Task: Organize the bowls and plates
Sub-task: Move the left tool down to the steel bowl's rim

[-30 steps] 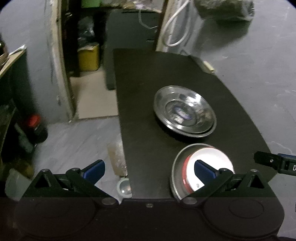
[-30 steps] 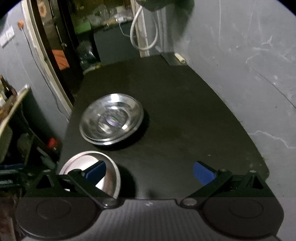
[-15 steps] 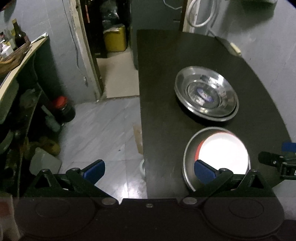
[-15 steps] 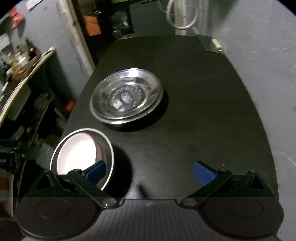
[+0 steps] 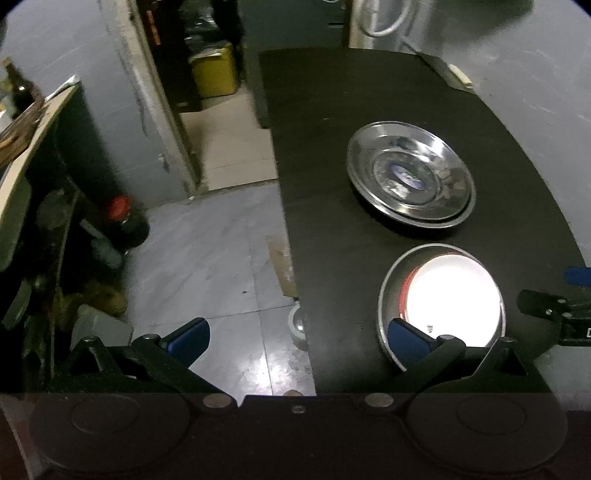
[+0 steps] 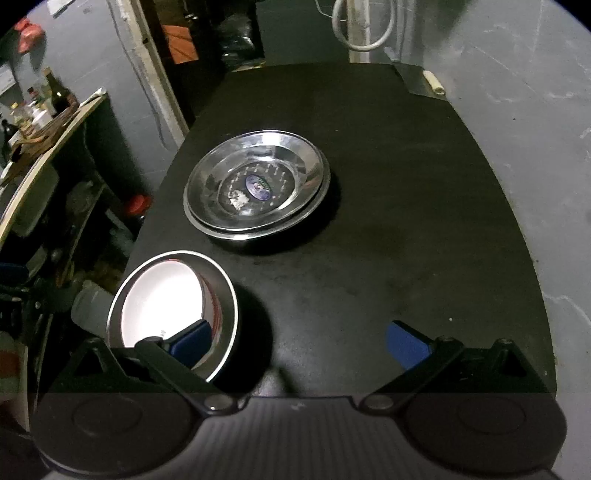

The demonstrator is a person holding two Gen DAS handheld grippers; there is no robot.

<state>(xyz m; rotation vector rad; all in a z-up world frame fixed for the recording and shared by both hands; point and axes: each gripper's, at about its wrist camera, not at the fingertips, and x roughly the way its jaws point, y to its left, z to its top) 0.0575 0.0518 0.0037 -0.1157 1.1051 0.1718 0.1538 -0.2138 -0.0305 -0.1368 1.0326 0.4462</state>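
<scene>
A stack of steel plates (image 5: 410,179) (image 6: 257,186) with a blue sticker lies mid-table on the black table (image 5: 332,110) (image 6: 406,206). A steel bowl (image 5: 439,300) (image 6: 173,306) with a white and red bowl nested inside stands near the front edge. My left gripper (image 5: 297,338) is open and empty, above the table's left front edge; its right finger overlaps the bowl. My right gripper (image 6: 299,341) is open and empty above the front of the table; its left finger overlaps the bowl. The right gripper's tip shows in the left wrist view (image 5: 554,310).
Grey floor (image 5: 221,258) lies left of the table. A shelf with bottles (image 6: 44,110) and a red-capped jar (image 5: 122,218) stand at the left. A yellow container (image 5: 214,70) sits in the doorway. A white hose (image 6: 362,29) hangs at the back.
Both views shifted slightly: the plates and bowl sit a little lower and closer in the frames. Both grippers stayed open and nothing on the table moved.
</scene>
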